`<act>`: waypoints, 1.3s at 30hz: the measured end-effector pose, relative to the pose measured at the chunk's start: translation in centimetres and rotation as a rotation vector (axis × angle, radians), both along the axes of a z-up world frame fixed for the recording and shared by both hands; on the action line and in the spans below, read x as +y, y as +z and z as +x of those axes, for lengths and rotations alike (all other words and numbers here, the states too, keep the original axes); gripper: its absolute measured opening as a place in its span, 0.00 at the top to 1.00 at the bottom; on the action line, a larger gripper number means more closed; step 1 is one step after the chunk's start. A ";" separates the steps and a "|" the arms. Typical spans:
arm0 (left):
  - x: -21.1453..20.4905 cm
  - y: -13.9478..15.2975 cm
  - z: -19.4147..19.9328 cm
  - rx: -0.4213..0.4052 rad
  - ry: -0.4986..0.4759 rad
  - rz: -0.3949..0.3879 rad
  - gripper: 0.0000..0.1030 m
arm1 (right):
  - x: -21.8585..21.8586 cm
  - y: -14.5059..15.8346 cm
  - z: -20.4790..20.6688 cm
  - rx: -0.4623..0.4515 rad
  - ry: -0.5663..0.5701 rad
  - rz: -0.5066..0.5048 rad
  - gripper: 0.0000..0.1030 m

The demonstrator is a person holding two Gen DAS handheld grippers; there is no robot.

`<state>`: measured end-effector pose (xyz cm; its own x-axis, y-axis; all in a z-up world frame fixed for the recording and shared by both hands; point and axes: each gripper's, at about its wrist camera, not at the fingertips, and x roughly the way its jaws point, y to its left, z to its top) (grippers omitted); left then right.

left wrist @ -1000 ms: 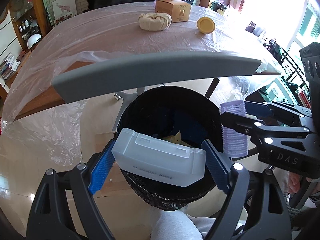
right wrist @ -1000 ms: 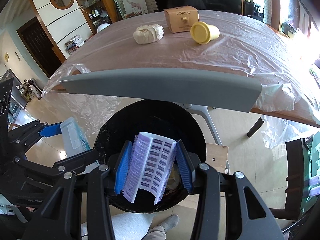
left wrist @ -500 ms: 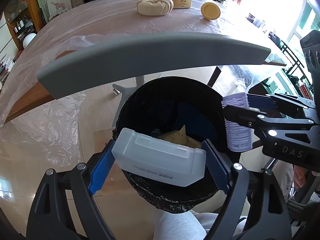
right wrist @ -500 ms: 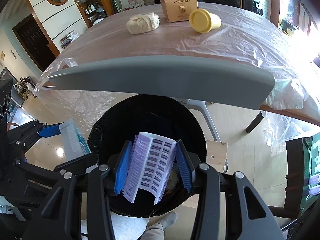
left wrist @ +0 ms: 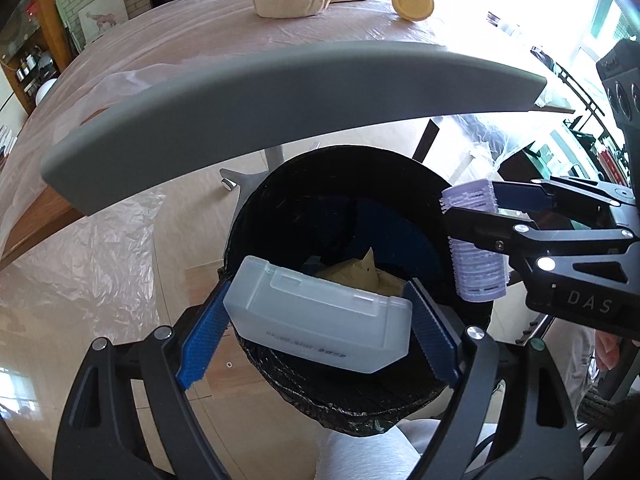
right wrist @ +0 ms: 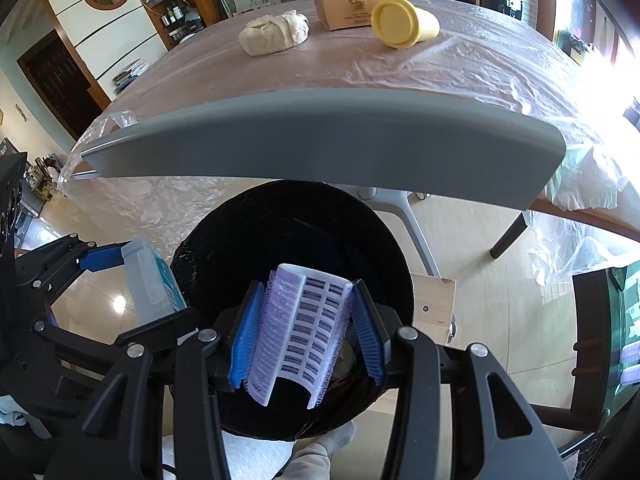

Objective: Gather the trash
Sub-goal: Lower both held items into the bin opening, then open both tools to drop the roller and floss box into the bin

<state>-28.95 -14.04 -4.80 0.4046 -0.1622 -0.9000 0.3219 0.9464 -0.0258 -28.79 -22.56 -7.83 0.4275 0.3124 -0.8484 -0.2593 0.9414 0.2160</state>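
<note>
A round bin with a black liner [left wrist: 280,184] [right wrist: 240,232] stands on the floor below a grey chair back. My left gripper [left wrist: 318,324] is shut on a translucent white plastic box [left wrist: 320,316] and holds it over the bin's near rim. My right gripper [right wrist: 306,332] is shut on a purple hair roller [right wrist: 300,328] above the bin's opening. The roller [left wrist: 476,240] and the right gripper also show in the left wrist view, at the bin's right rim. The box [right wrist: 146,280] shows in the right wrist view at the bin's left rim. Yellowish trash [left wrist: 360,274] lies inside the bin.
A grey chair back [left wrist: 280,92] [right wrist: 320,140] arcs just beyond the bin. Behind it a plastic-covered table [right wrist: 460,60] carries a beige cloth bundle [right wrist: 274,34], a L'Oreal box [right wrist: 348,0] and a yellow cup [right wrist: 404,22]. A small wooden board [right wrist: 434,300] lies on the floor.
Both grippers have tilted further down over the bin, and the table items have shifted up in view. Both grips are unchanged.
</note>
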 end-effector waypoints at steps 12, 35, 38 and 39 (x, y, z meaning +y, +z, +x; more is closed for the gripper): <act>-0.7 -0.5 0.6 0.001 -0.026 0.013 0.16 | 0.4 -0.7 0.4 0.006 -0.008 -0.019 0.57; 0.2 1.3 0.9 0.065 -0.021 -0.180 0.11 | -2.0 2.8 -1.4 -0.071 -0.075 0.030 0.21; 0.6 4.1 -0.1 0.002 -0.030 -0.216 0.03 | -2.6 5.3 -2.3 -0.135 -0.085 0.041 0.16; 0.8 5.4 -0.4 -0.035 -0.034 -0.227 0.03 | -2.9 6.4 -2.5 -0.173 -0.089 0.047 0.15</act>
